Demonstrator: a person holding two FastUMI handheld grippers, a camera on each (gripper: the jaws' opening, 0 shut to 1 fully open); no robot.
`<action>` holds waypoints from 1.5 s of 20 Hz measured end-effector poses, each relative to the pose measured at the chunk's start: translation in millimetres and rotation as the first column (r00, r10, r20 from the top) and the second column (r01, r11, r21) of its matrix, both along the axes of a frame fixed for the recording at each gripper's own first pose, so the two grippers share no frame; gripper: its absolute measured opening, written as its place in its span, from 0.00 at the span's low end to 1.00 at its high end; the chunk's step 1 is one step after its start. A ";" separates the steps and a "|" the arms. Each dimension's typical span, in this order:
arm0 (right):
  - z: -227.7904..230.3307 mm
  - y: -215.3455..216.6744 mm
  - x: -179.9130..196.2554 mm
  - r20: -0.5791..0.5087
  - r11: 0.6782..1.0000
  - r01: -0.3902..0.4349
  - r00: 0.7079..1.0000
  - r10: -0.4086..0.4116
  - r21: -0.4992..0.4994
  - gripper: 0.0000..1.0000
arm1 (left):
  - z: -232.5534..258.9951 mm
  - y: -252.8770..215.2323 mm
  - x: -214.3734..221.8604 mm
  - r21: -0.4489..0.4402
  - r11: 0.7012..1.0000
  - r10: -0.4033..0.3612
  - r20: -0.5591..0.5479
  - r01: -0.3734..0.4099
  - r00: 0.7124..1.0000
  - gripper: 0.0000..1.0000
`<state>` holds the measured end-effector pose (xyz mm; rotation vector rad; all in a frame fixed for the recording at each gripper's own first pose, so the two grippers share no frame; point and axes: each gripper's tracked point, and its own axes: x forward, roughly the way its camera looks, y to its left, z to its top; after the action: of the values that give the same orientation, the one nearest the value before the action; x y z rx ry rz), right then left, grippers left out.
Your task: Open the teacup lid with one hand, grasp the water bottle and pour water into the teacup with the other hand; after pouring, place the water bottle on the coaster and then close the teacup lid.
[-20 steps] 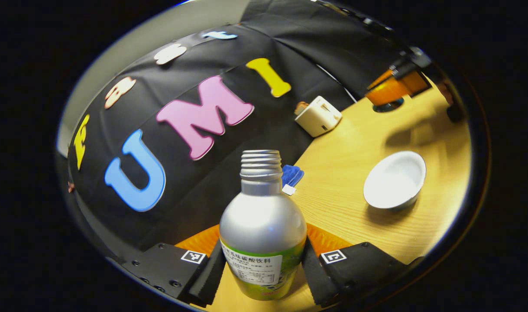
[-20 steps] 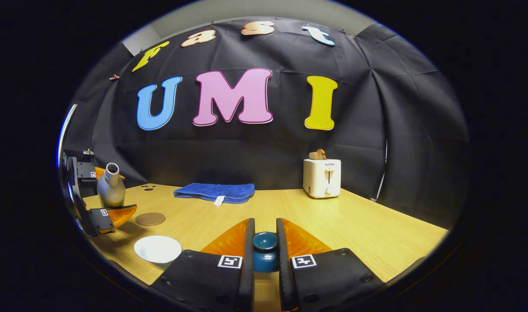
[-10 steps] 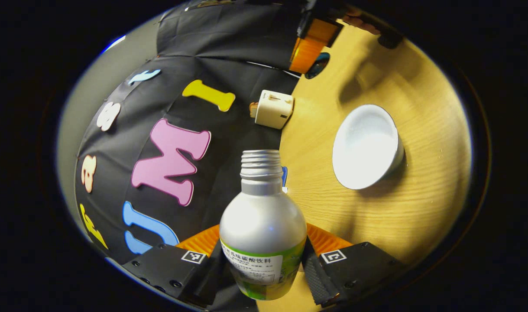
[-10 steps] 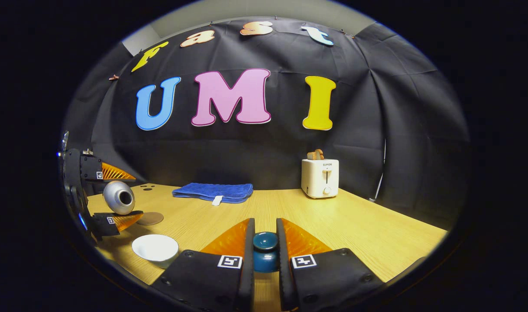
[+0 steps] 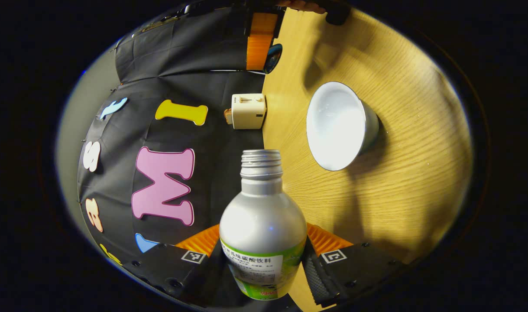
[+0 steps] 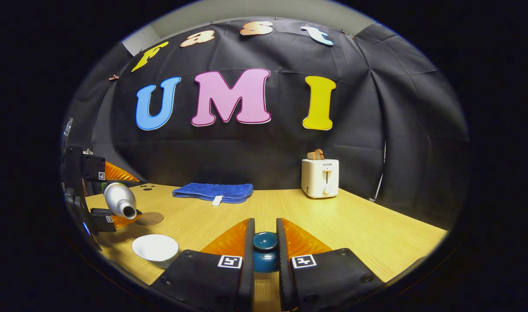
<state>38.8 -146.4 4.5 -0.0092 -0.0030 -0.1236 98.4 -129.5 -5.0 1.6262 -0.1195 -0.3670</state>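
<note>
Warm light from above, table [image 5: 402, 173] bright with soft shadows beside the teacup [image 5: 339, 125], mild glare on the water bottle [image 5: 263, 225] shoulder, heavy fisheye bending at edges, focus sharp, backdrop dim.

Blue towel [image 6: 213, 191] and white toaster [image 6: 320, 177] on wooden table [image 6: 376, 229].

Left gripper [image 5: 264, 255]: black housing blocks behind each finger, each bearing one square black-and-white marker close to the finger root; small round screws along the outer edge of the left block. Ribbed orange panels flank the fingers on their outer sides. Inner finger faces finely toothed.

Right gripper [image 6: 264, 251]: matching black blocks, one square marker beside each finger root, screws farther back. Ribbed orange wedges taper forward along both fingers.
</note>
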 end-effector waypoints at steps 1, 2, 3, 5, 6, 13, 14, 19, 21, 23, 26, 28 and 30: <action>-0.6 0.4 -0.4 0.001 1.000 0.001 1.000 -0.001 0.001 0.27 | -0.1 0.5 -0.1 0.014 1.000 -0.002 0.003 0.002 1.000 0.81; -0.5 0.6 -0.4 0.000 1.000 0.000 1.000 0.000 0.000 0.27 | -0.6 0.3 0.2 0.027 1.000 -0.004 0.007 0.004 1.000 0.81; -0.4 0.2 -0.1 0.001 1.000 0.001 1.000 -0.001 0.001 0.27 | -0.9 0.5 0.2 0.043 0.999 -0.008 0.009 0.008 1.000 0.81; -0.3 0.3 0.0 0.000 1.000 0.001 1.000 -0.001 0.001 0.27 | -1.7 1.3 0.3 0.072 0.997 -0.012 0.012 0.011 1.000 0.81; -0.8 0.4 -0.3 0.000 1.000 0.000 1.000 0.000 0.000 0.27 | -2.5 0.5 -0.4 0.090 0.996 -0.016 0.012 0.015 1.000 0.81; -0.9 0.1 0.1 0.000 1.000 0.000 1.000 0.000 0.001 0.27 | -3.5 1.1 -2.7 0.174 0.984 -0.035 0.024 0.030 0.999 0.81; -1.0 0.4 0.1 0.000 1.000 0.000 1.000 0.000 0.000 0.27 | -4.9 1.2 -3.3 0.181 0.983 -0.035 0.022 0.030 0.999 0.81; -1.2 0.3 -0.1 0.000 1.000 0.000 1.000 0.000 0.001 0.27 | -5.0 -1.0 -3.8 0.234 0.972 -0.037 0.012 0.033 0.999 0.81; -0.8 0.4 0.1 0.000 1.000 0.000 1.000 0.000 0.001 0.27 | -5.5 -2.2 -5.3 0.255 0.966 -0.039 0.010 0.035 0.999 0.81; -1.2 0.3 0.2 0.000 1.000 0.000 1.000 0.000 0.001 0.27 | -6.9 -2.2 -6.4 0.271 0.962 -0.039 0.004 0.037 0.999 0.82; -1.3 0.5 0.1 0.000 1.000 0.000 1.000 0.000 0.001 0.27 | -6.4 -4.5 -6.9 0.285 0.958 -0.047 0.005 0.044 0.999 0.82; -1.1 0.0 0.2 0.000 1.000 0.000 1.000 0.000 0.001 0.27 | -6.4 -4.4 -6.7 0.291 0.956 -0.048 0.006 0.045 0.999 0.82; -1.5 0.3 0.0 0.000 1.000 -0.001 1.000 0.001 0.001 0.27 | -5.6 -3.3 -6.7 0.300 0.953 -0.052 0.011 0.046 0.999 0.81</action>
<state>38.8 -146.1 3.0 -0.0086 -0.0029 -0.1231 91.6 -132.8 -10.6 1.9304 -0.1228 -0.4239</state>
